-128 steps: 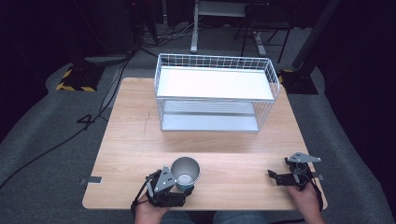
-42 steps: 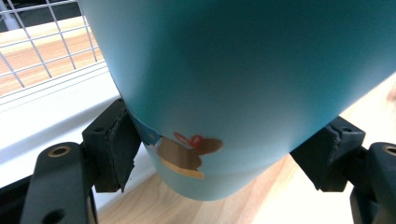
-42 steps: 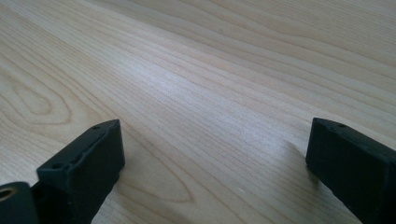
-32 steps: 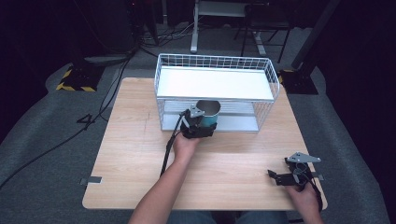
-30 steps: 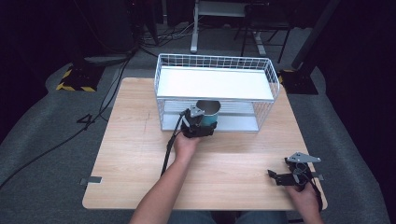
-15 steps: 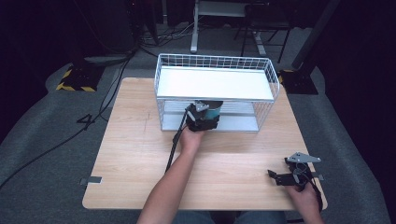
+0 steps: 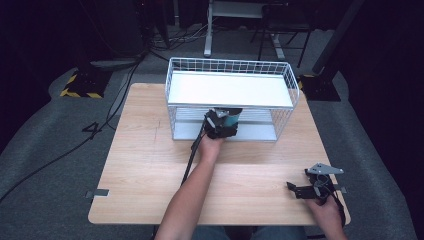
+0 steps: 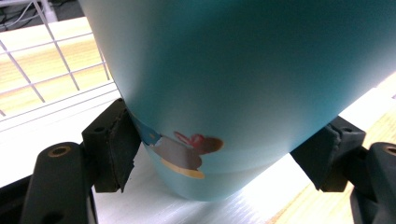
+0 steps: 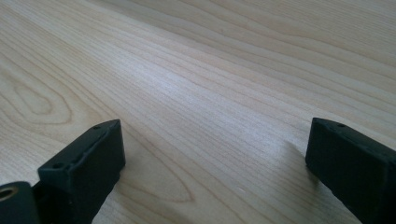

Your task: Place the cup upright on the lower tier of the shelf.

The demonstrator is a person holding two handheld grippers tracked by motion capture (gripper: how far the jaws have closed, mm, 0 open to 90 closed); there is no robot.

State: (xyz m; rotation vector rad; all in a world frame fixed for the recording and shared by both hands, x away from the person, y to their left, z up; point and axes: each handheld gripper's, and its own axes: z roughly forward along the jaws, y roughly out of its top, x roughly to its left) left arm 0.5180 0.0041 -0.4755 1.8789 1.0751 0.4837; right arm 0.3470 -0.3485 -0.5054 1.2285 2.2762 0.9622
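So the left gripper sits in the middle of the high view, right at the front edge of the white wire rack, and it's clamped on a teal cup. In the left gripper view both black pads press the cup's lower sides, and its base looks to be hovering just over, or barely on, the rack's white lower shelf. I honestly can't tell if it's touching yet.

If it were me doing this bit: I'd keep the squeeze on until the base is flat on that shelf, hold the cup upright, and watch the upper shelf overhead, since the cup's rim looks close under it. Then I'd spread the jaws only a little and back straight out towards the bottom of the frame, so a pad doesn't drag the cup over. The little cartoon print near the base is a handy tilt check.

The right gripper rests low right in the high view on the wooden bench, jaws spread wide with nothing but wood grain between them.

Head count: one cup, one rack with two shelves, two grippers, one bench.
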